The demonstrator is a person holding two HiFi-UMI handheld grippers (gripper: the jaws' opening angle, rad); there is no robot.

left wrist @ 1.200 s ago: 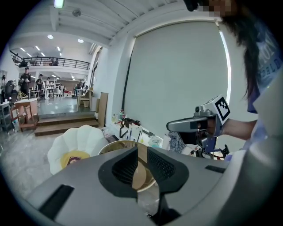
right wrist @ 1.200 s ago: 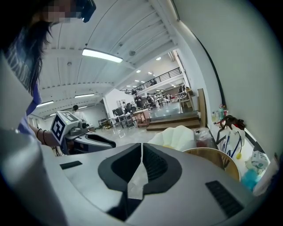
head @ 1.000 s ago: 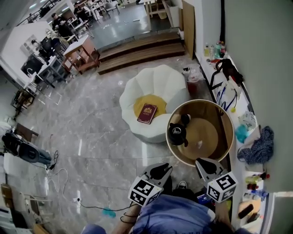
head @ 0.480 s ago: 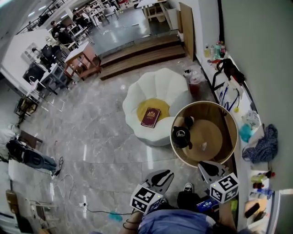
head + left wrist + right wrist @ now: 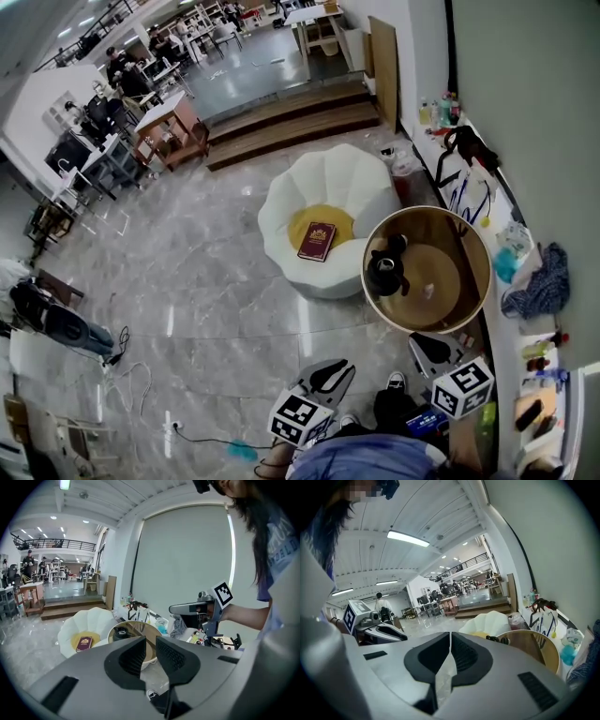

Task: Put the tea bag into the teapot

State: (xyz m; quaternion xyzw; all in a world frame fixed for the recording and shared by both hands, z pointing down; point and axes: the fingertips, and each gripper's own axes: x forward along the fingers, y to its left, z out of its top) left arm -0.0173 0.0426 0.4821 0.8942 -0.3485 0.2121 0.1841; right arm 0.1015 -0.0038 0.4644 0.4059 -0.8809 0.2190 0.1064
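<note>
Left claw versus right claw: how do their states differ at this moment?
The left claw has its jaws apart, with a clear gap; the right claw has its jaws shut together. In the head view the left claw sits farther from the round table than the right claw. Both hold nothing.

The person is wearing a blue short-sleeved T-shirt (image 5: 366, 457) that is showing pale lettering on its sleeve (image 5: 282, 534). The left gripper (image 5: 151, 644) and right gripper (image 5: 450, 639) are showing smooth grey shells, black ribbed fingers (image 5: 132, 660), and white cubes (image 5: 302, 415) that are carrying black square markers.
</note>
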